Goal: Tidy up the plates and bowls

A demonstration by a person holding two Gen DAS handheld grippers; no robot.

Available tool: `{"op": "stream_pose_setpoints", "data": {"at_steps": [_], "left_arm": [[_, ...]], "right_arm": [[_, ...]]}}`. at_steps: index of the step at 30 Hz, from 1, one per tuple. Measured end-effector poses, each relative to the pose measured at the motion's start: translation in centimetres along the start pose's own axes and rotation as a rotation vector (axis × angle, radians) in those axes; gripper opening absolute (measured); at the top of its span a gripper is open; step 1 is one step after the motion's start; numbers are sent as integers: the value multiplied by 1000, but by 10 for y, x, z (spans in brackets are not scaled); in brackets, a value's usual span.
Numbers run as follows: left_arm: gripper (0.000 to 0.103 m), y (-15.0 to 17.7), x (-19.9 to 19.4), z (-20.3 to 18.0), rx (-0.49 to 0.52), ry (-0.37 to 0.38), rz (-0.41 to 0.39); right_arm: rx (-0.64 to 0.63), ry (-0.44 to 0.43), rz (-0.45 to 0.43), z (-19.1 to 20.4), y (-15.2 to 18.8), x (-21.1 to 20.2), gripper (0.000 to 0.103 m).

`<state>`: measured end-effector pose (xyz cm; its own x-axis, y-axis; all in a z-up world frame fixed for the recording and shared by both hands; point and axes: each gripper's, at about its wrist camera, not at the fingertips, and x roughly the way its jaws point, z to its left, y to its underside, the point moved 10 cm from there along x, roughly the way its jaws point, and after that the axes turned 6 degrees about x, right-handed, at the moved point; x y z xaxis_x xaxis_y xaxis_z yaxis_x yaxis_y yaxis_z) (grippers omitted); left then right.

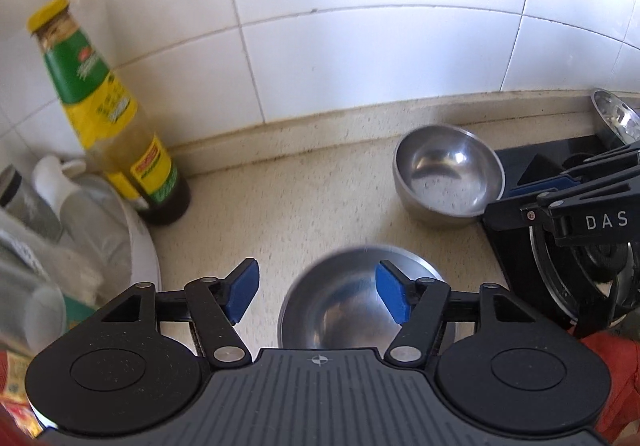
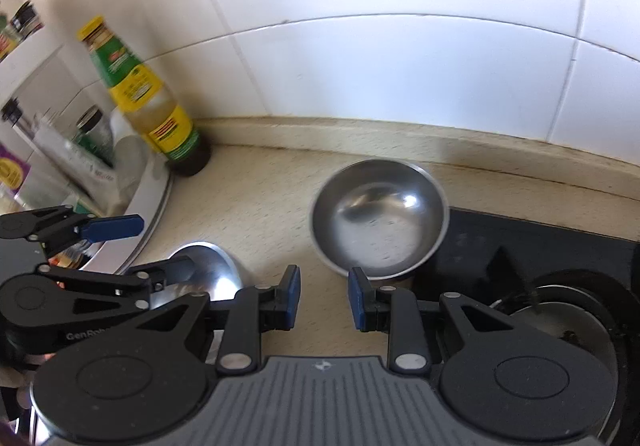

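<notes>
Bare counter (image 1: 280, 186) open between sauce bottle (image 1: 120, 118) and far steel bowl (image 1: 448, 174); stove (image 2: 520, 246) blocks right.

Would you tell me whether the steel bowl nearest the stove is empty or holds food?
Empty of food: the steel bowl sits upright, its bare shiny bottom showing only small specks, perhaps droplets.

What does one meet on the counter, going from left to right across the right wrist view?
White round tray with jars → tall glass sauce bottle with a yellow cap and green-yellow label → small shiny steel bowl nearest the camera → larger steel bowl by the wall → black glass stove top.
</notes>
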<state>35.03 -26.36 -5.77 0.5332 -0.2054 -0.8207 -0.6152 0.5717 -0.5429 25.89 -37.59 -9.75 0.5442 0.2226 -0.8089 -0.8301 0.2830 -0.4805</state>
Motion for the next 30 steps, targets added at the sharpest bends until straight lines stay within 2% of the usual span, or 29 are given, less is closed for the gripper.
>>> {"op": "stream_pose_setpoints", "data": {"at_steps": [9, 18, 25, 30], "left_arm": [[72, -27, 18, -14, 60, 9, -3], [74, -47, 42, -42, 114, 39, 4], [76, -60, 61, -53, 140, 49, 12], [78, -68, 75, -55, 151, 56, 23]], "right_arm": [[75, 54, -24, -36, -13, 0, 29], [144, 84, -12, -68, -16, 12, 29], [174, 88, -14, -79, -22, 22, 29], [190, 89, -14, -84, -25, 29, 33]]}}
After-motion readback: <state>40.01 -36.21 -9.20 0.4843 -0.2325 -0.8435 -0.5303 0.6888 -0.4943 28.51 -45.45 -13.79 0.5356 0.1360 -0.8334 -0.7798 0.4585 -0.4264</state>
